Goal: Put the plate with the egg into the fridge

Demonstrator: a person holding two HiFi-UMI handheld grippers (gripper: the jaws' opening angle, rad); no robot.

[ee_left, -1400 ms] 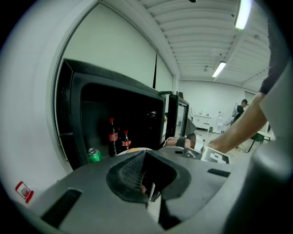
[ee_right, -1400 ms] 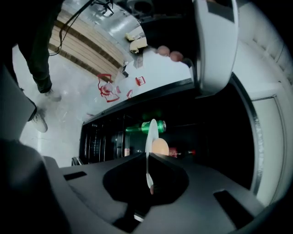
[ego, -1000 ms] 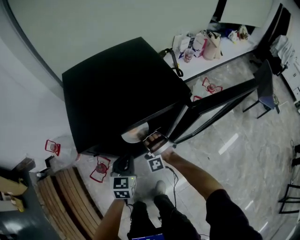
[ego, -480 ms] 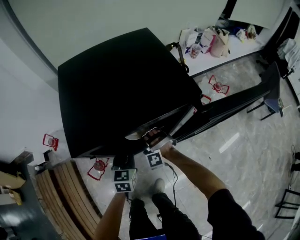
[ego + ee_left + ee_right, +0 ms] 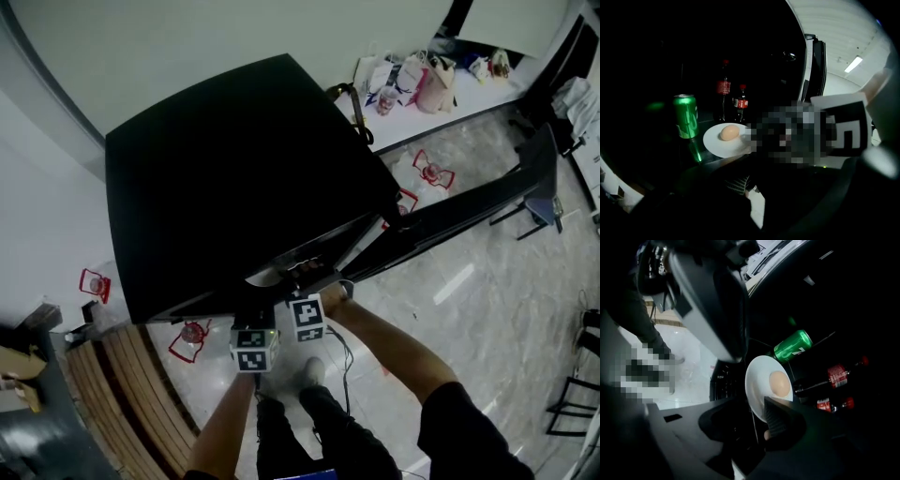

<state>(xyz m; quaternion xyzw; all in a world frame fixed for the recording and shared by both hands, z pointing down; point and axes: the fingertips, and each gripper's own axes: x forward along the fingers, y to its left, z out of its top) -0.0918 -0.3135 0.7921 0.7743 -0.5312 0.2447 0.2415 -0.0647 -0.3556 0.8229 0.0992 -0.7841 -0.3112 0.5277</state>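
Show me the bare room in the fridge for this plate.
The open patch is where the plate hangs in the right tongs: right of the green can, before the cola bottles. Behind is crowded; left too dark.

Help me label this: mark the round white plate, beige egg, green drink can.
Round white plate point(image 5: 716, 146), left gripper view, bare surface.
Beige egg point(image 5: 729, 132), left gripper view, middle.
Green drink can point(image 5: 686, 117), left gripper view, side.
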